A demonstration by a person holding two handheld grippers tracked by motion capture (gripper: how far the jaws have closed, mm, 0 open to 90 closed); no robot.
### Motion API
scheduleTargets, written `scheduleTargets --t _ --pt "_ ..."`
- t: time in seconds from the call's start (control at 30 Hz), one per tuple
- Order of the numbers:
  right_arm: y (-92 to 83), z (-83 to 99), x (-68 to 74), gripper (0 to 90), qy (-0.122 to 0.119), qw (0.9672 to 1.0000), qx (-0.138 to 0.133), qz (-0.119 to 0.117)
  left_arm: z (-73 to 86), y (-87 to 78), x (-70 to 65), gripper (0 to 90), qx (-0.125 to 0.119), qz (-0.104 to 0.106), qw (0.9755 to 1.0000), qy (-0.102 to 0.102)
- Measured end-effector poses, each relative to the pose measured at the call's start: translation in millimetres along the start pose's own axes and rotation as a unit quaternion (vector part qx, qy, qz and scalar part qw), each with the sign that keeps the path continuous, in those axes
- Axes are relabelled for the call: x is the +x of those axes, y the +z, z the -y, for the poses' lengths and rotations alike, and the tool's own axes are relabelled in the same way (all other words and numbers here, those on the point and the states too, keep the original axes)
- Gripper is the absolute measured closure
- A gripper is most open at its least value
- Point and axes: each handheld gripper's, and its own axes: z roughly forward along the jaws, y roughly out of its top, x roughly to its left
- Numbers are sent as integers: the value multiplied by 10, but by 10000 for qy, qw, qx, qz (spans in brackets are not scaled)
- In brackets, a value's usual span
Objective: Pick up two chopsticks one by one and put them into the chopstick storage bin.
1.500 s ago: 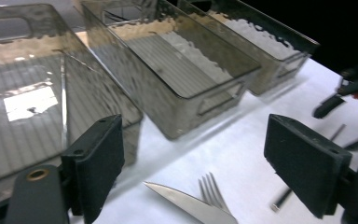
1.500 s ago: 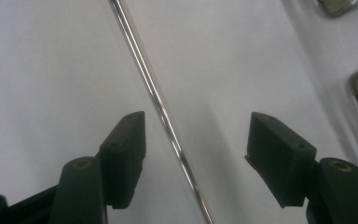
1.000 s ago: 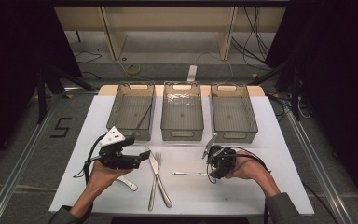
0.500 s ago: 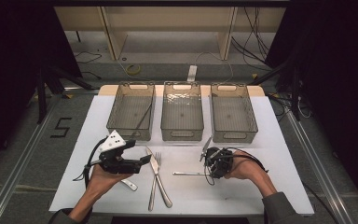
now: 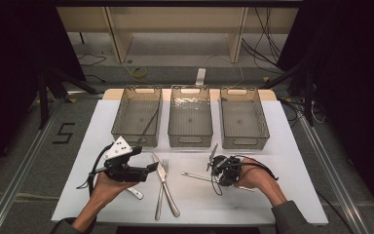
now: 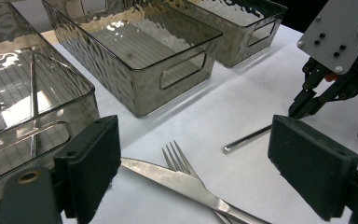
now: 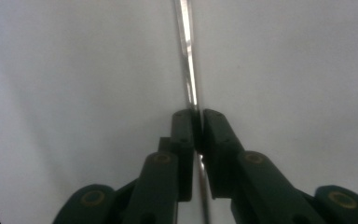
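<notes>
Left tool (image 5: 152, 167): held above the white bench (image 5: 292, 146) in the person's left hand (image 5: 108, 185), jaws spread wide with nothing between them; in the left gripper view the pads stand well apart over the cutlery.
Left bin (image 5: 136, 117): clear grey, at the far left of the row of three; a thin metal rod leans inside it.
Knife (image 5: 164, 183): flat on the bench just right of the left tool, lying across the fork.
Fork (image 5: 160, 195): beside and under the knife, tines toward the bins.
Middle bin (image 5: 190, 116): between the other two.
Metal rod (image 5: 197, 176): lies flat on the bench right of the cutlery, near the front of the middle bin.
Right tool (image 5: 219, 176): jaws have just been closing and now pinch the metal rod; the right gripper view shows the pads pressed against it.
Right bin (image 5: 244, 117): at the far right of the row.
</notes>
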Motion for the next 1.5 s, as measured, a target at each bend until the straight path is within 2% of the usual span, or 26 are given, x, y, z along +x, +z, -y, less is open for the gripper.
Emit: scheduleTargets --t 0.2,0.4,0.53,0.57,0.73,0.87,0.9,1.0,1.1,1.17,1.23,1.27,1.3,1.33,1.37,1.4,1.47,1.5 --pt "-3 -14 12 866 -72 10000 60 32 5 14 -8 165 35 6 10000 38" --pt "-37 2 8 868 -121 9999 -7 27 11 47 -30 166 109 54 9999 84" --pt "-128 20 3 869 -112 9997 -184 110 9 58 -39 166 153 60 9998 120" --pt "-153 25 6 869 -33 9996 -231 142 0 51 -45 166 108 49 9999 117" --pt "-269 31 20 869 -68 9992 -339 193 -2 76 -58 166 165 117 9997 154" --pt "-380 -22 131 869 -315 9984 -387 281 2 146 -113 166 292 281 9989 240" --pt "-398 -37 156 869 -375 9980 -403 298 8 196 -156 166 406 403 9978 343" --pt "-444 -86 234 868 -546 9972 -420 306 17 253 -213 166 554 516 9959 490" --pt "-473 -132 311 868 -641 9965 -434 320 40 342 -300 166 833 620 9919 729" --pt "-487 -156 352 869 -700 9963 -352 342 56 392 -349 166 1000 673 9887 888" --pt "-493 -181 386 869 -745 9958 -396 351 66 429 -388 168 1095 729 9861 1015" --pt "-500 -192 400 869 -790 9954 -406 357 74 454 -419 175 1145 798 9840 1104" --pt "-506 -201 410 869 -854 9948 -425 358 74 454 -419 181 1145 798 9840 1104" --pt "-512 -209 430 868 -844 9948 -442 351 83 475 -449 187 1199 884 9815 1202" --pt "-523 -219 438 869 -913 9944 -411 346 83 475 -449 195 1199 884 9815 1202" --pt "-527 -229 452 868 -926 9941 -427 368 88 484 -464 205 1221 929 9804 1238" --pt "-529 -245 474 868 -969 9938 -430 343 92 493 -483 229 1287 994 9775 1342" --pt "-526 -251 483 868 -989 9936 -435 330 94 501 -497 237 1344 1033 9753 1416"
